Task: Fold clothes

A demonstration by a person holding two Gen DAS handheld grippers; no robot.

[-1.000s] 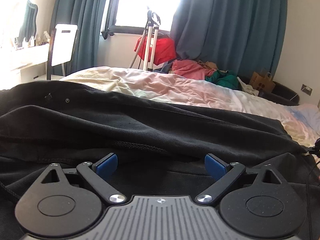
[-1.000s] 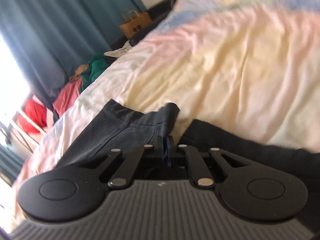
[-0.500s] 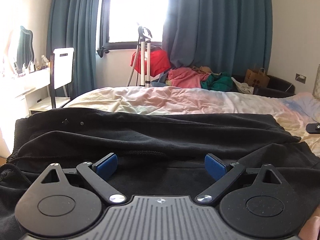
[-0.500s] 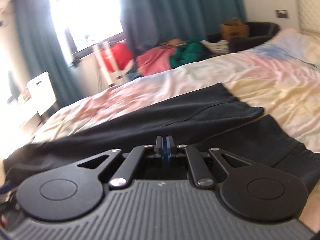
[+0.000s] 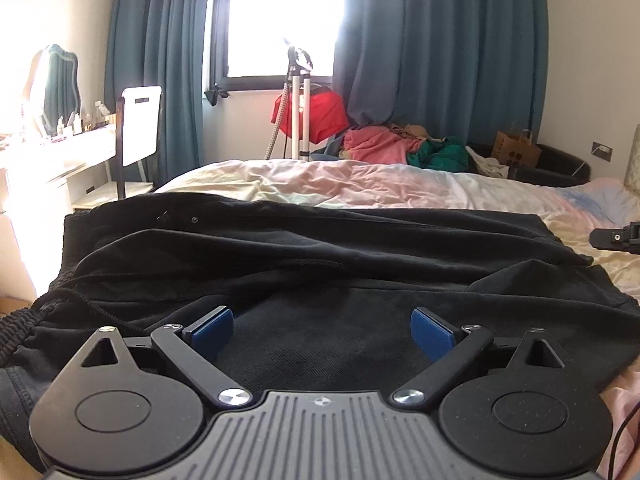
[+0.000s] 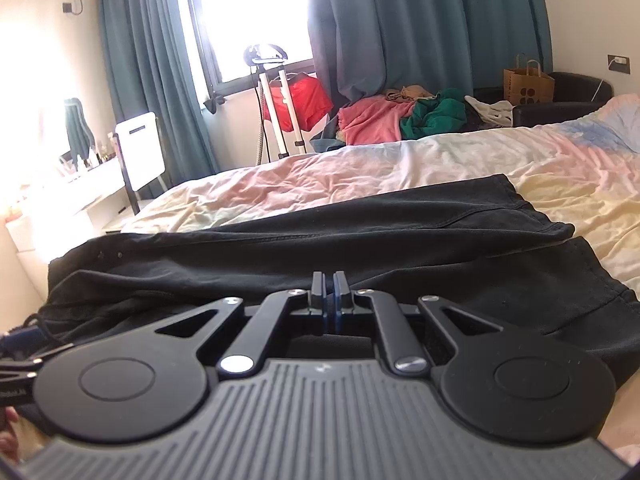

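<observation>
Black cloth fills the ground straight ahead of both tongs: a pair of black trousers (image 5: 320, 264) lies spread on the bed (image 5: 380, 184), right in front of and below the fingertips. Its long axis runs crosswise to the way both tongs point, left to right in both wrist views. The waistband with its drawstring (image 5: 24, 320) is at the left end, and the leg ends lie at the right. The left gripper (image 5: 322, 330) hangs over the waist half with its blue pads (image 5: 210, 326) wide apart and nothing between them. The right gripper (image 6: 329, 294) sits over the leg half with its jaws together and no cloth pinched that I can see. So the left hand is nearer the waistband and the right hand nearer the leg ends. My judgement is that the coming fold turns on bringing one end over the other along that long axis.

One leg seems laid over the other, with a long ridge running the length and soft wrinkles near the waist. The fabric looks thick and matte. Beyond it stretches pale, pastel bedding, rumpled. Farther still, a heap of pink and green clothes (image 6: 404, 118) sits by the teal curtains (image 5: 440, 48).
</observation>
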